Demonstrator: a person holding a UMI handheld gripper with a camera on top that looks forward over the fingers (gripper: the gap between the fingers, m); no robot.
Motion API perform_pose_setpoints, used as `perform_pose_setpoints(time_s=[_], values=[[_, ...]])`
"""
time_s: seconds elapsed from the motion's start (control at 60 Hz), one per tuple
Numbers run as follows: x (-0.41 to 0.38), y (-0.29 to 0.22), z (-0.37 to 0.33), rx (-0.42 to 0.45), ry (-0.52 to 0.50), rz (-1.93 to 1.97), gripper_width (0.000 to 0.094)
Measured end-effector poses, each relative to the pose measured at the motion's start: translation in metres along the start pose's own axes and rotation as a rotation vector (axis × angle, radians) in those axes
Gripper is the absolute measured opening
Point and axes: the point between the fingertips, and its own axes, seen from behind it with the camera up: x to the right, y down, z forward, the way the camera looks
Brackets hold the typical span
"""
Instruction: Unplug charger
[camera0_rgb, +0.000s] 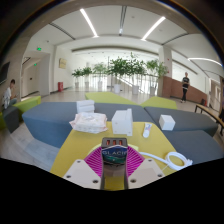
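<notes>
The charger is a dark block with a printed label and orange ports on its top end. It sits between the pink pads of my gripper, and both pads press on its sides. Its grey lower part runs down between the fingers and is hidden below. No socket or power strip shows around it. It is held over the near end of the yellow table. A white cable loops on the table just to the right of the fingers.
Beyond the fingers on the table are a white box, a crumpled white bundle, a small white box and another box. Grey benches flank the table. Plants and a person stand far back.
</notes>
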Motion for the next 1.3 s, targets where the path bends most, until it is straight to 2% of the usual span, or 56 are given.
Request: perform_pose_setpoints(time_s=[0.083,0.2,0.267,0.367,0.45,0.55,0.65,0.717,0.85,0.883,1.067,1.117,1.183,1.3], values=[[0.002,-0.013,-0.010,-0.006,-0.016,0.036,0.0227],[0.031,-0.113,-0.054,0.195,0.049,-0.003,0.0223],[0.045,-0.157,-0.076,0.238,0.038,0.019,0.0224],[0.083,-0.175,-0.099,0.261,0.092,0.008,0.0221],[0.104,-0.155,-0.096,0.197,0.098,0.019,0.0223],[0.121,-0.078,-0.070,0.038,0.117,0.024,0.0221],[0.124,0.005,-0.050,-0.133,0.078,0.042,0.0223],[0.129,0.035,-0.049,-0.213,0.068,0.036,0.0224],[0.127,0.078,-0.032,-0.305,0.056,0.005,0.0240],[0.127,0.079,-0.028,-0.297,0.058,-0.006,0.0251],[0.130,0.073,-0.024,-0.302,0.084,-0.033,0.0414],[0.126,0.071,-0.026,-0.310,0.076,-0.019,0.0552],[0.119,0.065,-0.032,-0.302,0.050,0.009,0.0859],[0.117,0.053,-0.049,-0.289,0.058,-0.013,0.0848]])
